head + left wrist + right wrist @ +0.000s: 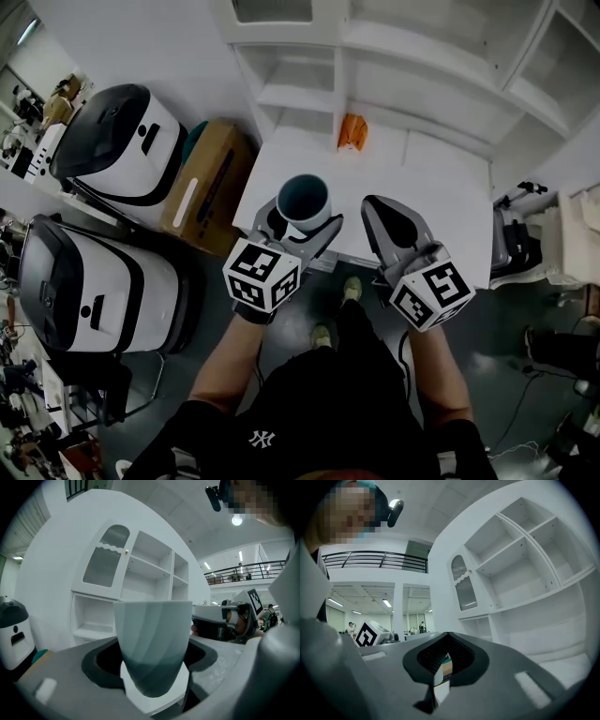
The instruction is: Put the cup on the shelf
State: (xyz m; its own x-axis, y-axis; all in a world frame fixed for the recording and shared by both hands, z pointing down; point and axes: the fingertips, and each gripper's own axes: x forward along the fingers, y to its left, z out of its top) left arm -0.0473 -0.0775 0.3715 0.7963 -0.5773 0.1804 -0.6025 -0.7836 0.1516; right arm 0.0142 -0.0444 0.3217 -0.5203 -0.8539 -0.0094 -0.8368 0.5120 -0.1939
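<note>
A pale cup [304, 199] with a dark teal inside stands upright between the jaws of my left gripper [302, 221], which is shut on it. It hangs over the front left edge of the white counter [441, 187] of the shelf unit. In the left gripper view the cup [152, 644] fills the gap of the left gripper [154, 677], with the white shelf compartments [143, 581] behind it. My right gripper [386, 214] is beside it to the right, shut with nothing in it. In the right gripper view the right gripper [442, 670] shows only a thin slit, with the open shelves [525, 573] beyond.
A small orange object [352, 132] lies at the back of the counter near the lower shelf openings. Two large white-and-black machines [122, 141] [94, 281] and a cardboard box [202, 187] stand on the floor to the left. Dark gear [516, 246] sits at the right.
</note>
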